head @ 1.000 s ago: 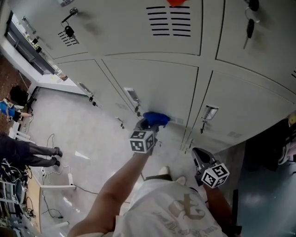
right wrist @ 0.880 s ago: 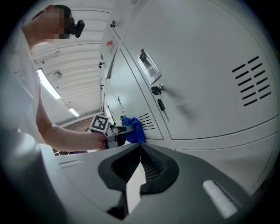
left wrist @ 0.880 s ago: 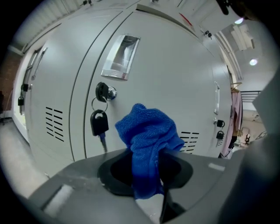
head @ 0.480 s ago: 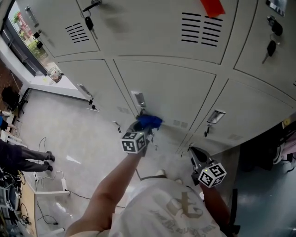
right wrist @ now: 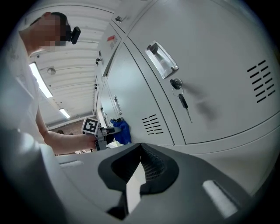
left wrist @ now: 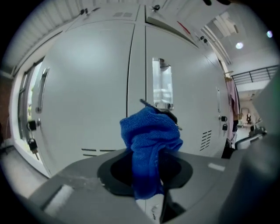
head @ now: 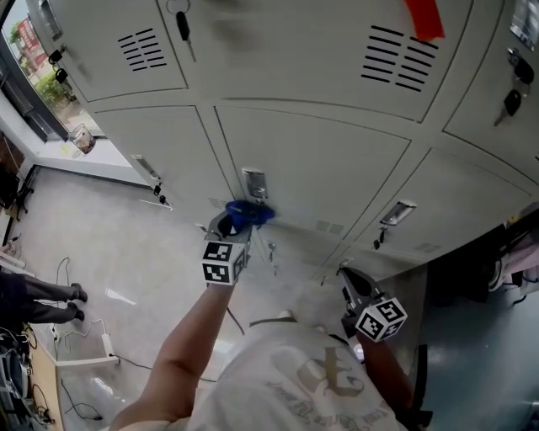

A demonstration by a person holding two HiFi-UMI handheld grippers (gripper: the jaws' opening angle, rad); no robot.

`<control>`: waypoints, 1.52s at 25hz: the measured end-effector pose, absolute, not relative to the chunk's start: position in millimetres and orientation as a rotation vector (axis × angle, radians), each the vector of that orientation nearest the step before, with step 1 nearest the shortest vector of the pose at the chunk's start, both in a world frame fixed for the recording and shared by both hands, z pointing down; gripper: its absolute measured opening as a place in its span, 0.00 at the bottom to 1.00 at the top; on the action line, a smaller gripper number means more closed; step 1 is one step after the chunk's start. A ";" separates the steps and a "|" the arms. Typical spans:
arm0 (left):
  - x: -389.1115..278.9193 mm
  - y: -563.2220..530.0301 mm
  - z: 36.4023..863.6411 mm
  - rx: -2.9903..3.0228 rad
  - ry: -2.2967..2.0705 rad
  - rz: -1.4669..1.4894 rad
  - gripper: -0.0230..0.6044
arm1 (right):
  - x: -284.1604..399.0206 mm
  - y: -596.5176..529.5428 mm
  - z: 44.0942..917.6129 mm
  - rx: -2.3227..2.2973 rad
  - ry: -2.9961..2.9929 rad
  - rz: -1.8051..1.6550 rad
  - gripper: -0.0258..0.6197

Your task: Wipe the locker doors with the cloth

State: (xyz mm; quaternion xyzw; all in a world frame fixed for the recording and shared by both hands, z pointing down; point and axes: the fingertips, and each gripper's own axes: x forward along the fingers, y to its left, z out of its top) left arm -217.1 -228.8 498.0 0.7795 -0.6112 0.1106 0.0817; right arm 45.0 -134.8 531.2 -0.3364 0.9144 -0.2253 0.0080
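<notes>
with open floor (head: 126, 252) left beside the locker doors (head: 328, 164), contact with the metal could not be made out, the blue cloth (head: 247, 213) being clenched in the left gripper's (head: 229, 226) fingers just beside a door handle (head: 254, 183), while the right gripper's (head: 350, 283) fingers were pressed together, empty, well apart from the cloth.

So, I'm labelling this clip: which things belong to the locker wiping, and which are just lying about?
In the job: blue woven cloth, clamped in the left gripper; grey metal locker doors.
Just about: right gripper, shut and empty; dark keys hanging in locks; red tape strip.
</notes>
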 end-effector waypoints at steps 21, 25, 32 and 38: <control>-225.0 -219.9 520.0 2.347 -1.728 0.510 0.24 | 29.3 -125.6 538.0 -1.183 2.829 -0.719 0.05; -204.8 -210.5 553.9 2.229 -1.619 0.336 0.24 | 39.1 -133.7 541.8 -1.187 2.835 -0.728 0.05; -126.7 -197.2 549.8 2.306 -1.546 0.270 0.24 | 51.3 -144.8 540.6 -1.150 2.867 -0.743 0.05; -138.0 -208.8 490.2 2.231 -1.658 0.040 0.24 | 51.2 -151.4 538.7 -1.097 2.887 -0.747 0.05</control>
